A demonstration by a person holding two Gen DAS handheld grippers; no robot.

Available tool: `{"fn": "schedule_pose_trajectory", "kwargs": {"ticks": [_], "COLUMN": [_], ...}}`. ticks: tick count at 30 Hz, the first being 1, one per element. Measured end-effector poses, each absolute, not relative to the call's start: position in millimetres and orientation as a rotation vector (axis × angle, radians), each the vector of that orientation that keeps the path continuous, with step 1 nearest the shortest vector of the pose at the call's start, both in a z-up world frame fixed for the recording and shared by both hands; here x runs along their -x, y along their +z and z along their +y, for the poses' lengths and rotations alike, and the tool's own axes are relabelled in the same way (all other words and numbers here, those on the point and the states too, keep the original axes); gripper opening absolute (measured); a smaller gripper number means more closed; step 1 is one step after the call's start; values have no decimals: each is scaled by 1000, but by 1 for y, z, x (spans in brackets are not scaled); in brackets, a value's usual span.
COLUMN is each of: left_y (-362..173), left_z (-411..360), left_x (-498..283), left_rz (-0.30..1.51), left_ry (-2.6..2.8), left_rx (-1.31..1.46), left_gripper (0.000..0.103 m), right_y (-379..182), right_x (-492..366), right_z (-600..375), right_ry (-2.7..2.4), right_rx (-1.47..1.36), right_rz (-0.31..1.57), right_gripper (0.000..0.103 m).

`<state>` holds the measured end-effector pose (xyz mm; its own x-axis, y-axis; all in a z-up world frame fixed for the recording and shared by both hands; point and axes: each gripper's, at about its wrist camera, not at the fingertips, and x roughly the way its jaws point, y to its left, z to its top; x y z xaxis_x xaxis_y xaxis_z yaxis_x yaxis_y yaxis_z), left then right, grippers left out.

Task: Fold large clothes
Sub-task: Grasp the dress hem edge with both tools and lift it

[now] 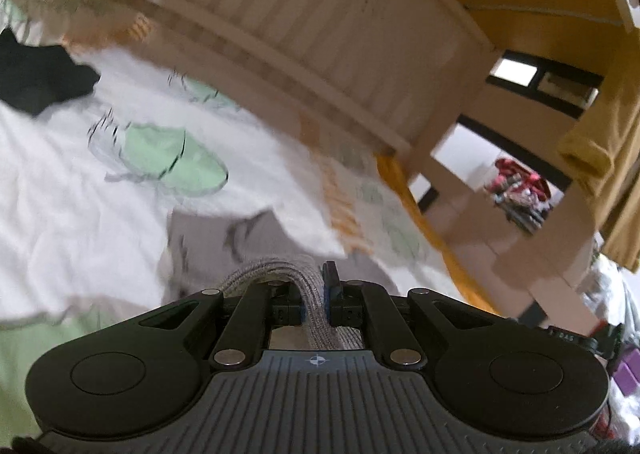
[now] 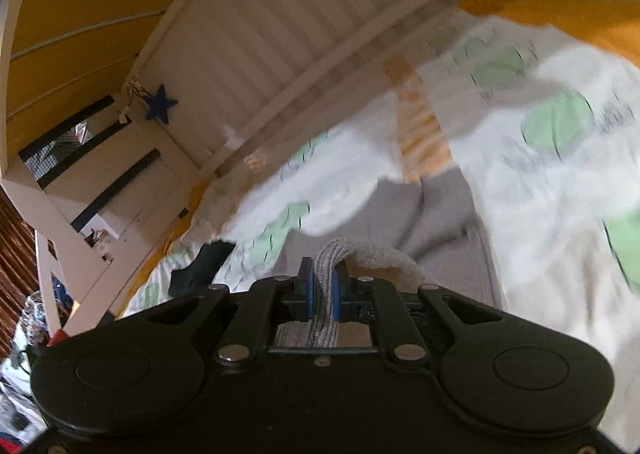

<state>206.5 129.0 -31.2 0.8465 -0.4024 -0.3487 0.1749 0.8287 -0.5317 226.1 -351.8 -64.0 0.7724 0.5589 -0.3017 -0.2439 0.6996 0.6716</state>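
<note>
While both claws pinch the grey knit garment (image 1: 276,274) — left gripper (image 1: 316,300) and right gripper (image 2: 324,294) each clamping an edge — its body lies at twelve o'clock on the leaf-print bedsheet (image 1: 80,173); folding seems barely begun, no finished fold visible.

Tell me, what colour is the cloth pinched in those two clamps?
Grey, a ribbed knit garment, clearest in the right wrist view.

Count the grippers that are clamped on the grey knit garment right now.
2. The left gripper pinches a grey knit garment edge; the right gripper pinches another bunched part of it, over the bedding.
</note>
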Motion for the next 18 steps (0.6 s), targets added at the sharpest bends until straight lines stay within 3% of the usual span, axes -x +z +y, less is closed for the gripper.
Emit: {"fn": "schedule_pose_trajectory", "kwargs": {"ticks": [8, 18], "left_y": [-43, -91], "left_z": [131, 120], "left_x": [-290, -364], "left_rz": [469, 625], "left_ry": [-265, -172], "left_rx": [444, 354], "left_gripper": [7, 11], "right_y": [-70, -118], "right_x": [-315, -396], "right_z": [-341, -324], "right_ry": [400, 276], "right_rx": [-640, -568], "right_rz": [500, 631], "right_gripper": [16, 17]}}
